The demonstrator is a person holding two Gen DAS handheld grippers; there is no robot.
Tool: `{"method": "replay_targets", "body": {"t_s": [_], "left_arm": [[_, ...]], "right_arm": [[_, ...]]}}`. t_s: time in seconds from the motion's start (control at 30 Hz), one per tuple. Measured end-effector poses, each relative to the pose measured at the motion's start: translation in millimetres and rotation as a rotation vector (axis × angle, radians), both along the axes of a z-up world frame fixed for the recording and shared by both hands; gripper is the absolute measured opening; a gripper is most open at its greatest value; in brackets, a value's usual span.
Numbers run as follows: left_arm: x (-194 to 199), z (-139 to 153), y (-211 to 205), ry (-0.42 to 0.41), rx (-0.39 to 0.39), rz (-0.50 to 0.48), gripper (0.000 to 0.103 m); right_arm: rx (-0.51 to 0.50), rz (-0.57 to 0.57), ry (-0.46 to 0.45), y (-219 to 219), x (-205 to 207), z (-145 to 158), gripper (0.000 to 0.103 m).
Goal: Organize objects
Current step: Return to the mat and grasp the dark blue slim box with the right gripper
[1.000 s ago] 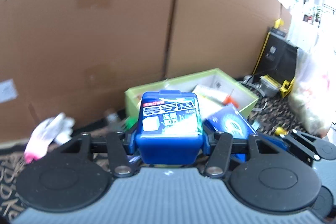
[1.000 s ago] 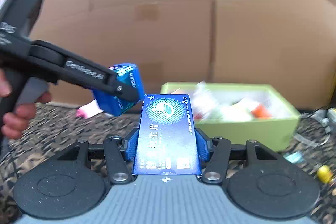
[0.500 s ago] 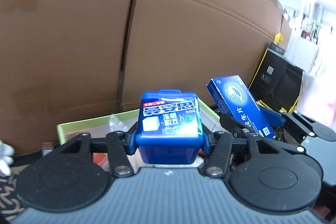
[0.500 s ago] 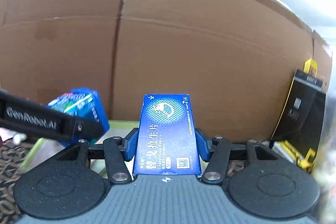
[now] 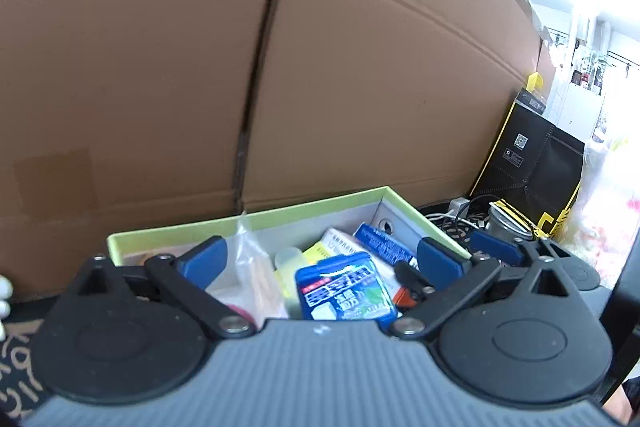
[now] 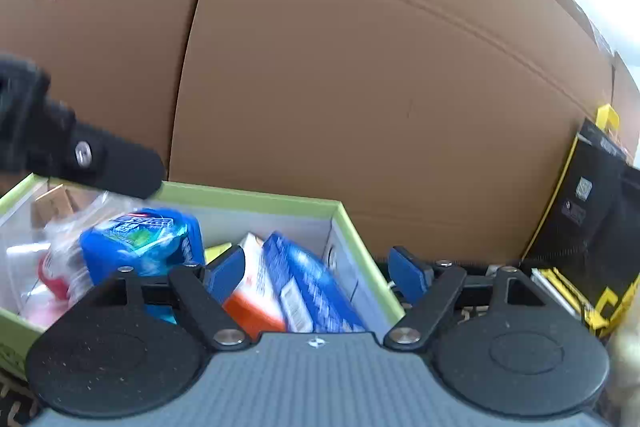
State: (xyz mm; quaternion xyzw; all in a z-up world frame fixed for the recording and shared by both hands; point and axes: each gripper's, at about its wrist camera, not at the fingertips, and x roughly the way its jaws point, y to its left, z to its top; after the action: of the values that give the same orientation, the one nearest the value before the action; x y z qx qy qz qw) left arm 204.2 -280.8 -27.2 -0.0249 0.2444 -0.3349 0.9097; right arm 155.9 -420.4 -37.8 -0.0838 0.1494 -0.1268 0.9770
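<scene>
Both the left tool (image 5: 322,261) and right tool (image 6: 318,273) have just opened wide, empty, over the green box (image 6: 256,195) where the blue tub (image 5: 346,293) and blue carton (image 6: 312,287) lie.

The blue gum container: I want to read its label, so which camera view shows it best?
The left wrist view: the blue gum container lies label-up and fairly sharp in the green box. In the right wrist view it is blurred, at an angle, and partly hidden behind a tool's linkage.

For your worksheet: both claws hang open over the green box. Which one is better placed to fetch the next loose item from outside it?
Probably the left claw: white items lie just left of it, beside the green box.
</scene>
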Motion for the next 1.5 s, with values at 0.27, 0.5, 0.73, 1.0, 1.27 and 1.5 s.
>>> {"method": "replay_targets", "body": {"t_s": [0.27, 0.5, 0.73, 1.0, 1.27, 1.5], "left_arm": [[-28, 40, 53, -0.058, -0.022, 0.053, 0.103], [-55, 49, 128, -0.016, 0.030, 0.161, 0.103], [-72, 16, 193, 0.062, 0.077, 0.269, 0.103], [-72, -26, 248, 0.166, 0.101, 0.355, 0.103], [-59, -31, 266, 0.174, 0.090, 0.367, 0.103], [-50, -28, 268, 0.169, 0.110, 0.344, 0.103]], "right_arm": [[0.036, -0.009, -0.092, 20, -38, 35, 0.088], [0.103, 0.121, -0.214, 82, -87, 59, 0.091], [0.136, 0.248, -0.133, 163, -114, 24, 0.091], [0.217, 0.328, 0.058, 228, -101, -19, 0.061], [0.259, 0.266, 0.153, 249, -52, -32, 0.052], [0.122, 0.125, 0.170, 272, -23, -43, 0.050]]}}
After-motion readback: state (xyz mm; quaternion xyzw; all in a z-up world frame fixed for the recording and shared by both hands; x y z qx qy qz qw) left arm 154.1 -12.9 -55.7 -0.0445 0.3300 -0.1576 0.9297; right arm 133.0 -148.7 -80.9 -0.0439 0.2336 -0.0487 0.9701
